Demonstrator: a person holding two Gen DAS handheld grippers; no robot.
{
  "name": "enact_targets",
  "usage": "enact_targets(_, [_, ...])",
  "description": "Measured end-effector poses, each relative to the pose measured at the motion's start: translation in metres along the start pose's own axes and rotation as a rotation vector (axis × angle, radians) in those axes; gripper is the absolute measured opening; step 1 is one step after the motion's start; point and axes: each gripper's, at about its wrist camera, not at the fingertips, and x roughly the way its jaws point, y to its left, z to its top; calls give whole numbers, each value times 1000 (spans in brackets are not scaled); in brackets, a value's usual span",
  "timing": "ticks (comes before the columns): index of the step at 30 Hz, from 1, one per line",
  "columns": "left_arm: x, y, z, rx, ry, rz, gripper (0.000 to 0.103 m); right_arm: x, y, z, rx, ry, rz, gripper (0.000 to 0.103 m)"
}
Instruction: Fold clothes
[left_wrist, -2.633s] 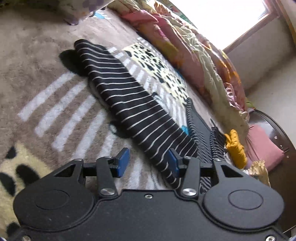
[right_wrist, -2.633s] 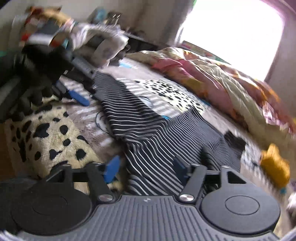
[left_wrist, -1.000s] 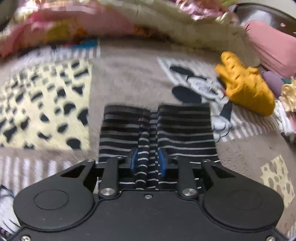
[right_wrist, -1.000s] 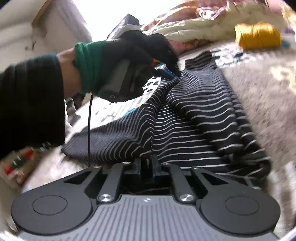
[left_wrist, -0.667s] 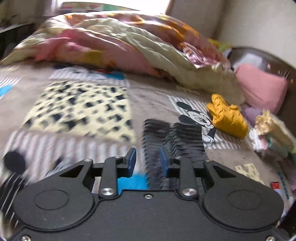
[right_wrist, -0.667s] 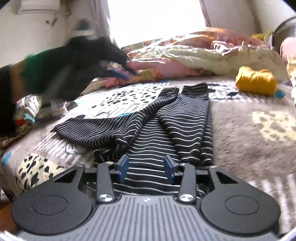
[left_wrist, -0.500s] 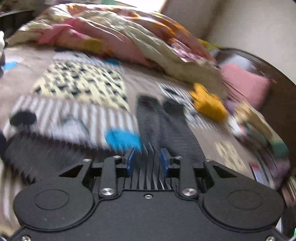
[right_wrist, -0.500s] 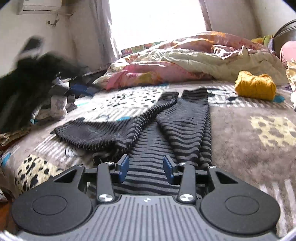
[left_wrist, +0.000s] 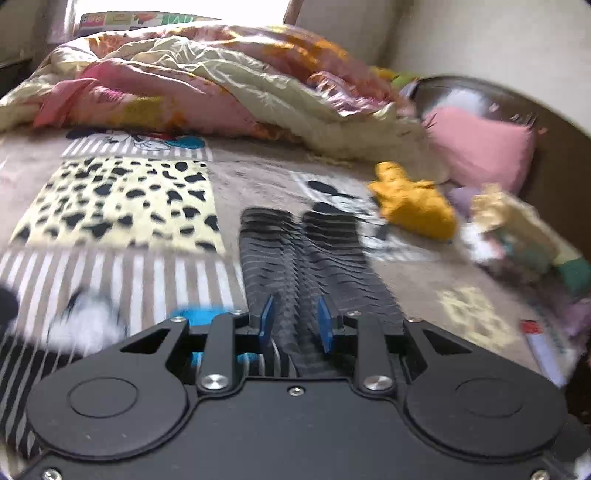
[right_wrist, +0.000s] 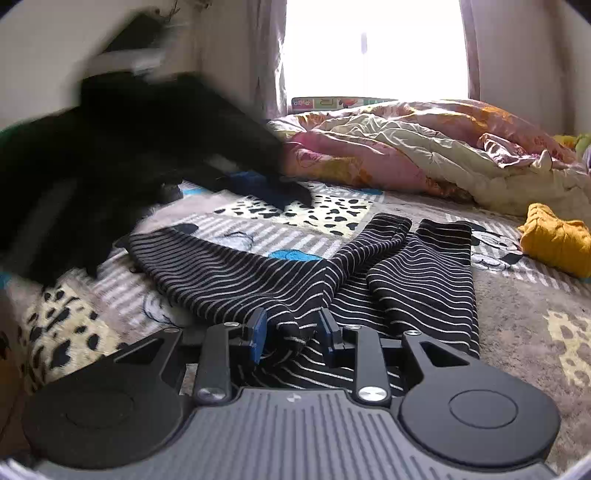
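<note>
A black garment with thin white stripes (right_wrist: 417, 280) lies on the patterned bed blanket (right_wrist: 517, 332), its two sleeves folded in side by side. In the left wrist view the garment (left_wrist: 317, 254) is blurred and stretches away ahead of me. My left gripper (left_wrist: 293, 325) is open just above the garment's near end, with cloth seen between the blue pads but not pinched. My right gripper (right_wrist: 291, 334) is open and low over the garment's near edge, where a small fold of cloth lies between the pads. The left hand and gripper show as a dark blur (right_wrist: 140, 155) at the left.
A crumpled pink and cream quilt (left_wrist: 229, 88) lies along the far side of the bed. A yellow garment (left_wrist: 413, 206) and a pink pillow (left_wrist: 480, 144) are to the right, with a pile of small clothes (left_wrist: 517, 229) by the dark headboard. A bright window (right_wrist: 373, 48) is behind.
Both grippers let go of the striped garment and opened. The left gripper swung back over the near end of the garment. The right gripper stayed low at the near edge.
</note>
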Motion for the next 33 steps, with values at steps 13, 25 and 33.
enact_targets(13, [164, -12, 63, 107, 130, 108, 24, 8, -22, -34, 151, 42, 56, 13])
enact_targets(25, [149, 13, 70, -61, 18, 257, 7, 9, -31, -39, 197, 20, 107, 13])
enact_targets(33, [164, 11, 68, -104, 45, 311, 6, 11, -45, -41, 325, 35, 152, 12])
